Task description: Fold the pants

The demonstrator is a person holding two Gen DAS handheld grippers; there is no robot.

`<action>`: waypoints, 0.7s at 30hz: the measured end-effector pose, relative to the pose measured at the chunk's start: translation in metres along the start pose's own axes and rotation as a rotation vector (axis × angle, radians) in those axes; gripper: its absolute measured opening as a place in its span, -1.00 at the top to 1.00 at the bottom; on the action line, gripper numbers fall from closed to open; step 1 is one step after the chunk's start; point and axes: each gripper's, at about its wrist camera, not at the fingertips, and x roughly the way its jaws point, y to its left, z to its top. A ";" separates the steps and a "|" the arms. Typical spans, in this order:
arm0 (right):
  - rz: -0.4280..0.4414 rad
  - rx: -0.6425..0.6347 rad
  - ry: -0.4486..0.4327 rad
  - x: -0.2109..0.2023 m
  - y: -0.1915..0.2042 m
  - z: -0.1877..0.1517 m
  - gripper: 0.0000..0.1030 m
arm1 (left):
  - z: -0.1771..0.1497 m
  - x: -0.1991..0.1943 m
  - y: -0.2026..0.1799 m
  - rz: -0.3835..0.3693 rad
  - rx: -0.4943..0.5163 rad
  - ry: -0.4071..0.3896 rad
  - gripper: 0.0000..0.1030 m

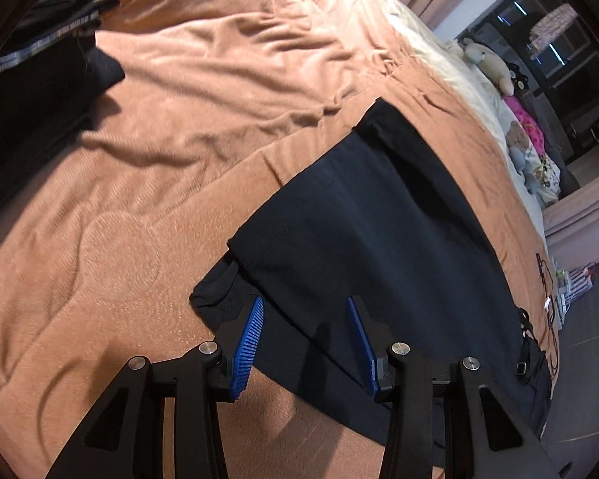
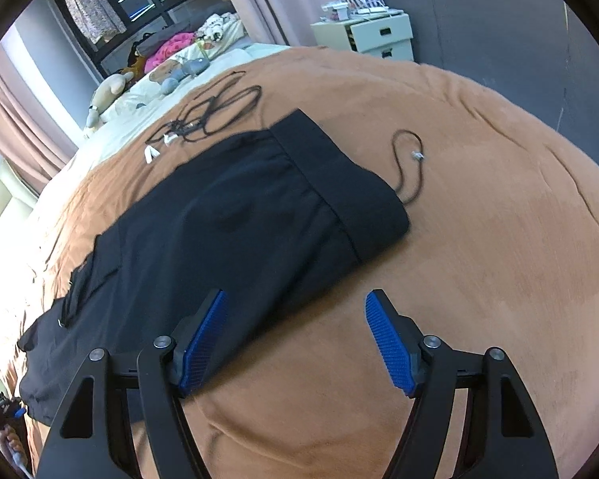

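Observation:
Black pants [image 1: 379,219] lie flat on a brown blanket [image 1: 159,159]. In the left wrist view a folded layer with a stitched hem crosses them. My left gripper [image 1: 305,319] hovers over their near end, partly open, its blue pads [image 1: 251,343] clear of the cloth. In the right wrist view the pants [image 2: 219,231] stretch from the waistband [image 2: 339,167] at the upper right down to the lower left. My right gripper [image 2: 295,311] is open at their near edge. Its left finger is over the fabric, its right finger over bare blanket [image 2: 479,259].
A pile of dark clothes [image 1: 40,80] lies at the far left of the bed. Black cables [image 2: 219,107] and a loose cord [image 2: 407,163] lie beyond the waistband. Stuffed toys [image 2: 112,88] line the headboard side; a white nightstand [image 2: 379,36] stands behind. A hand [image 2: 10,443] shows bottom left.

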 end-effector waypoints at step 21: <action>0.069 0.203 -0.021 0.029 -0.027 0.001 -0.24 | -0.002 0.007 0.013 0.055 -0.051 -0.061 0.97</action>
